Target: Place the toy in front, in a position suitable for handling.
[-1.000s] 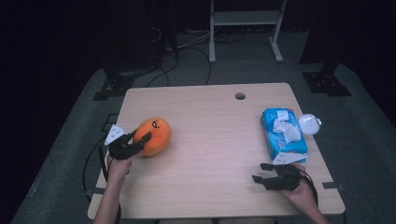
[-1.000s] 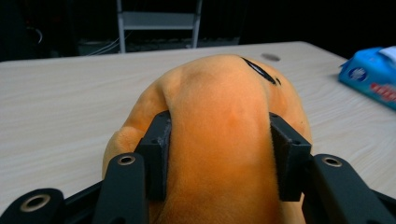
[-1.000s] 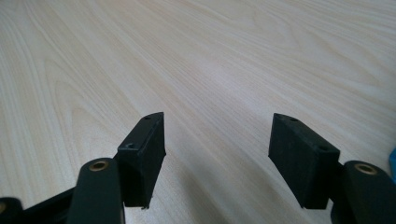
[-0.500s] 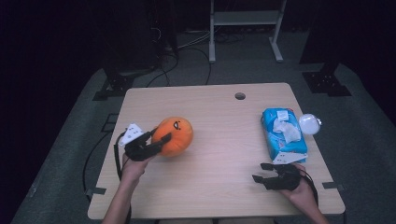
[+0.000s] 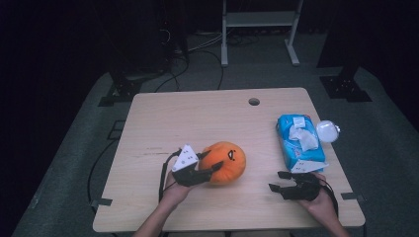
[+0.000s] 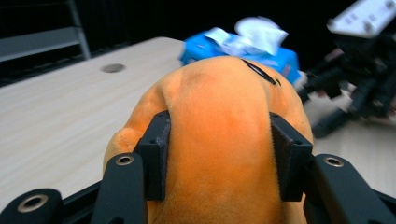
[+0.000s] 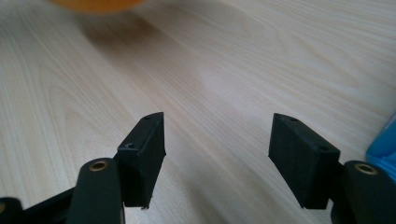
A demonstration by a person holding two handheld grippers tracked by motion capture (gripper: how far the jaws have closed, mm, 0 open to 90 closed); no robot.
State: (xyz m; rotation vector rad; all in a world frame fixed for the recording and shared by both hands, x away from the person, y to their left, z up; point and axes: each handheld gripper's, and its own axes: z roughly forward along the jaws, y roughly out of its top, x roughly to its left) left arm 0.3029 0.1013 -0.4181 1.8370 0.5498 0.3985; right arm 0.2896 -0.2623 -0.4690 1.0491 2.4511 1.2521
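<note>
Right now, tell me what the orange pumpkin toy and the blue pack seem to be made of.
Orange pumpkin toy: apparently soft plush, with a matte, fuzzy nap that dents between the left gripper's jaws. Blue pack: seemingly glossy plastic film, crinkled, with white tissue sticking out on top.

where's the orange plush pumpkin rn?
High view: the orange plush pumpkin sits near the table's front middle, clamped in the left gripper, left of the blue wipes pack.

A light wooden tabletop (image 5: 197,118) with a round cable hole (image 5: 254,101) stands on grey carpet (image 5: 385,148). Black cables (image 5: 197,47) trail over the floor behind it, near the legs of a white metal shelf (image 5: 257,29). Dark stand feet (image 5: 346,86) flank the far corners. The room beyond lies in darkness; light falls mostly on the tabletop.
</note>
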